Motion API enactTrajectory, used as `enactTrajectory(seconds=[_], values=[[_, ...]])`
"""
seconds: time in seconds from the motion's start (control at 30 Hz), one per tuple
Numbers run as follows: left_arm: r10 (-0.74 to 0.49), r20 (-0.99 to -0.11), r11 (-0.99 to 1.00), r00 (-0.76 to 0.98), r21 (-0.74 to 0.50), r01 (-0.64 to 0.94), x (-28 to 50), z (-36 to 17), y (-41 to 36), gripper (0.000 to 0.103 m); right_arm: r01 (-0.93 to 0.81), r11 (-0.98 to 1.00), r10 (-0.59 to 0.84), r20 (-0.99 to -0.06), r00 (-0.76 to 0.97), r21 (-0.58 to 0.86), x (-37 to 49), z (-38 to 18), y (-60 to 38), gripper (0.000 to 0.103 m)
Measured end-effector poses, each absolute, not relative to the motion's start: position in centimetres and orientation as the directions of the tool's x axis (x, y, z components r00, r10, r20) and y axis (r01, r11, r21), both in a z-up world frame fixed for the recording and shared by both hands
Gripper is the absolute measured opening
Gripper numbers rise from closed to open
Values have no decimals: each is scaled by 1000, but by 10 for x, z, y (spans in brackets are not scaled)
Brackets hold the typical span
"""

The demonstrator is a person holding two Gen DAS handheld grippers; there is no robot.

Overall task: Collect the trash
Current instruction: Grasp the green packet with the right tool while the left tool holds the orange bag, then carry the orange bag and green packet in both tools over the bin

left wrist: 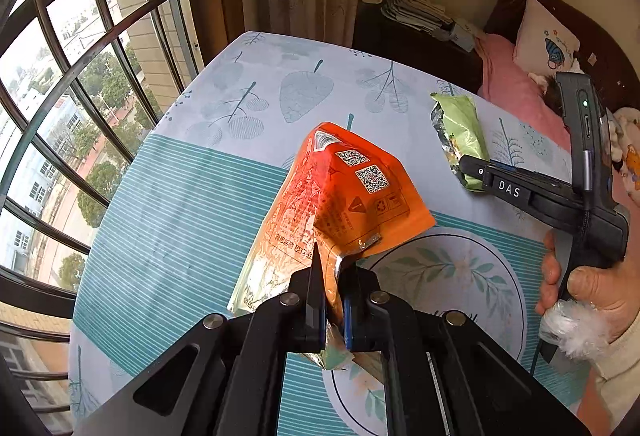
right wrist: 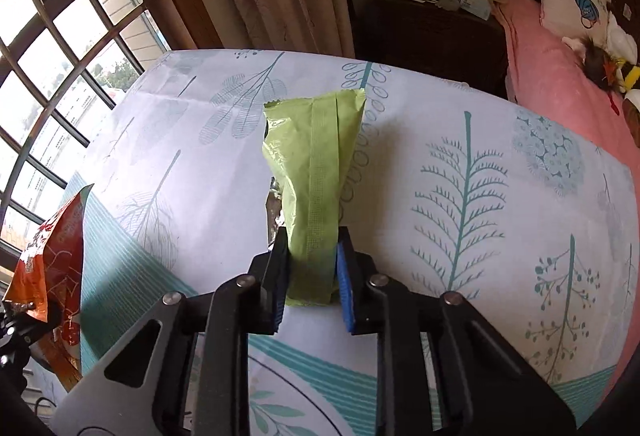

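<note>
Both grippers are closed on trash at this moment. On the left side, the left gripper point(left wrist: 330, 300) has its jaws pressed together on the torn lower edge of the orange bag point(left wrist: 344, 196), and the bag stands up above the table point(left wrist: 180, 196), so it looks lifted from the cloth. On the right side, the right gripper point(right wrist: 312, 276) is clamped on the near end of the green wrapper point(right wrist: 316, 172); the far end of the wrapper points away, toward the curtain. From the right wrist view I cannot tell if the wrapper is fully off the table or if its far end touches the cloth. In the left wrist view a hand point(left wrist: 592, 288) holds the right tool and also some crumpled white plastic.

About progress, I judge that the picking part is nearly done: the two pieces of trash that I can see are both held, and no other loose trash shows on the table. What is left is to carry them to a bin or a bag, but no such container appears in either view, so I cannot say where they will go
</note>
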State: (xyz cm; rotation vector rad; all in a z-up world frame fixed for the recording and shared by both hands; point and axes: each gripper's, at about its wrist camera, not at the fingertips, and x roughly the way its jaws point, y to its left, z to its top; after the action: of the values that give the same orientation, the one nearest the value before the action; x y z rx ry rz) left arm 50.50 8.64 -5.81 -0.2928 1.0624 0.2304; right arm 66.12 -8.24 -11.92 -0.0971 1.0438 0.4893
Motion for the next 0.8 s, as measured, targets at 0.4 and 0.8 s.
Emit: enactTrajectory(seconds=[0.4, 0.8], values=[[-58, -884, 975, 464, -150, -163, 399, -30, 67, 5, -407, 862, 454, -817, 356, 302, 481, -84, -127, 16], [-240, -834, 970, 497, -191, 148, 201, 31, 70, 5, -174, 917, 396, -769, 502, 359, 219, -18, -147, 16]])
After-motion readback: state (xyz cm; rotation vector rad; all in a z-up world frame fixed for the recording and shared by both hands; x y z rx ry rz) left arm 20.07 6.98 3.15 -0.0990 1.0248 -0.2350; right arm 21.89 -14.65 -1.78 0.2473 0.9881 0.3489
